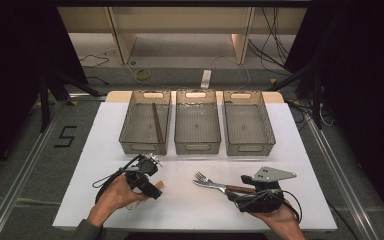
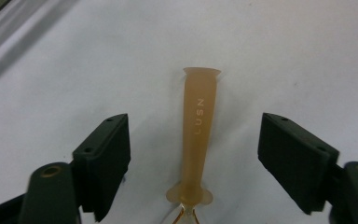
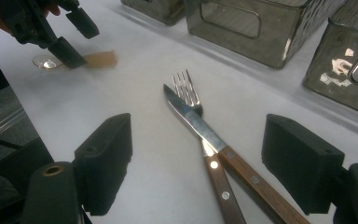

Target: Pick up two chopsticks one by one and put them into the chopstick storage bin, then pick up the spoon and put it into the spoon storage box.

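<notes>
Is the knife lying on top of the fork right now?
Yes: in the right gripper view the knife blade crosses over the fork just below its tines.

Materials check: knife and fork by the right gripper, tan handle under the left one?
Knife and fork: shiny blade and tines, likely polished steel; brown riveted handles with grain look like wood. Tan handle: matte, slightly translucent, moulded lettering, probably plastic or silicone; can't tell which.

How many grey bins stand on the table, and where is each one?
3, in a row at the table's far edge: the left bin holding a dark stick, the middle bin and the right bin. None seems hidden.
</notes>
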A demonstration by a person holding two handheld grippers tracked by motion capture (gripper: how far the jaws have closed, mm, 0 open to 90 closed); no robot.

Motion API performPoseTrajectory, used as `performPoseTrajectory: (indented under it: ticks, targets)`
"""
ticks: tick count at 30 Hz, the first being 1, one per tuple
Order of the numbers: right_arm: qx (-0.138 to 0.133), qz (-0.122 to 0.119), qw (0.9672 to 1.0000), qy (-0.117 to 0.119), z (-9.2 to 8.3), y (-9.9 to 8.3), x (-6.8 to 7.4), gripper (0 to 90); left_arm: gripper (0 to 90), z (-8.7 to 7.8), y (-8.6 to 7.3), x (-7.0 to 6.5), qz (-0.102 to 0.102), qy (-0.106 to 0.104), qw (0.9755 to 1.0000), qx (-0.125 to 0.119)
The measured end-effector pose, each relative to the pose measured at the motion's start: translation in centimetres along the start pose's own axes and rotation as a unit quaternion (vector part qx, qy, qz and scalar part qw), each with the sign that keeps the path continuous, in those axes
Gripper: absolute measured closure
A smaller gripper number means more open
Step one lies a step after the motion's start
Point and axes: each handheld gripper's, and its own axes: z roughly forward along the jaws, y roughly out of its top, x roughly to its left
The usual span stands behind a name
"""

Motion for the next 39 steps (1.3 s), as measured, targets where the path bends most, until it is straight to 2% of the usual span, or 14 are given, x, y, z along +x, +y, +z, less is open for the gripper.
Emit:
performPoseTrajectory:
  ticks: [1,6,9,14,23,28,33,36,38,39]
  targets:
    - [0.001,0.001,1.0000,0.000,0.0,0.0,0.0,25.3,31.2,0.3,-0.1,0.0,0.003,-0.004,1.0000,0.007]
    - [0.003,-0.003,1.0000,0.001,0.1,0.1,0.1,25.4,41.6,0.6,-0.1,-0.1,0.016,-0.011,0.9997,0.013]
    - [0.002,-0.004,1.0000,0.002,0.1,0.1,0.2,25.4,46.4,0.7,-0.1,0.0,0.013,-0.014,0.9997,0.016]
    - [0.004,-0.004,1.0000,0.002,0.1,0.0,0.0,25.5,55.3,1.0,0.0,0.0,0.019,-0.020,0.9993,0.024]
    - [0.008,-0.004,1.0000,0.000,0.1,0.1,0.0,25.7,73.0,1.1,-0.1,0.0,0.034,-0.012,0.9990,0.026]
    - [0.009,-0.006,0.9999,-0.001,0.1,0.0,0.2,25.7,74.9,1.1,-0.1,0.0,0.046,-0.010,0.9985,0.028]
    - [0.009,-0.007,0.9999,0.000,0.1,0.0,0.1,25.8,75.6,1.0,-0.2,0.0,0.041,-0.019,0.9987,0.021]
    - [0.007,-0.005,1.0000,-0.001,0.0,0.0,0.1,25.8,75.9,0.7,-0.2,0.2,0.041,-0.021,0.9988,0.013]
    - [0.007,-0.005,1.0000,-0.001,0.0,0.0,0.1,25.9,76.1,0.1,-0.1,0.3,0.031,-0.015,0.9993,-0.010]
    - [0.008,-0.005,1.0000,-0.001,0.0,0.0,0.1,25.9,76.1,0.1,-0.1,0.3,0.031,-0.015,0.9993,-0.010]
